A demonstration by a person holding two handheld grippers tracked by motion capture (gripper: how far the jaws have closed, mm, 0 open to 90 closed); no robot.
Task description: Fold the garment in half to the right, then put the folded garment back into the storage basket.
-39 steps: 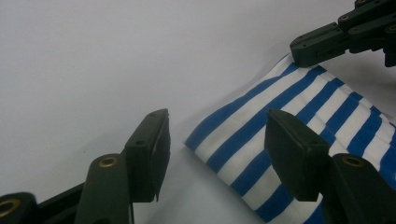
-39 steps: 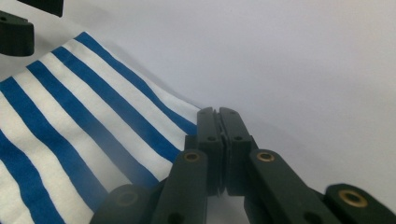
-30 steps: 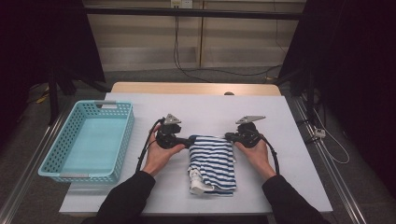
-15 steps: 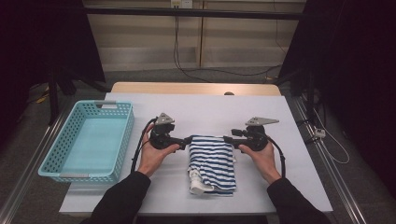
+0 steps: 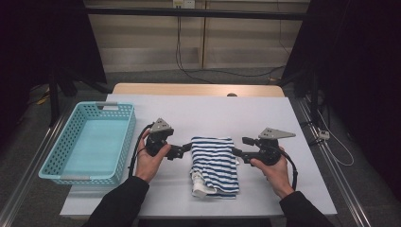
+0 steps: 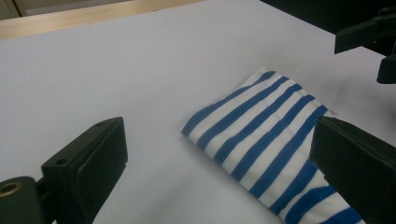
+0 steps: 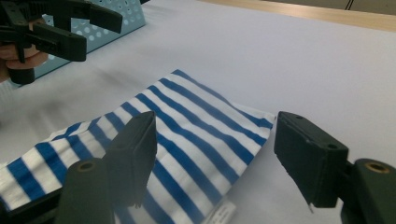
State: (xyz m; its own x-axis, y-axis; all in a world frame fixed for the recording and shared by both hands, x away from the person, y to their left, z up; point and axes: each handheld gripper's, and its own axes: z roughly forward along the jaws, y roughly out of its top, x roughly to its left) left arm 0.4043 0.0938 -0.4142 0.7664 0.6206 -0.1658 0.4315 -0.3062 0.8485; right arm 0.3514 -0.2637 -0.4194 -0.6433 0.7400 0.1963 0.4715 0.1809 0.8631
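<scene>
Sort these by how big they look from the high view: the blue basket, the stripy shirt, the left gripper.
1. blue basket
2. stripy shirt
3. left gripper

The basket clearly looks biggest; the gripper is plainly smallest.

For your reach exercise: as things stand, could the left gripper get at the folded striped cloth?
Probably yes: the left gripper sits open just beside the striped cloth, with only bare table between them.
</scene>
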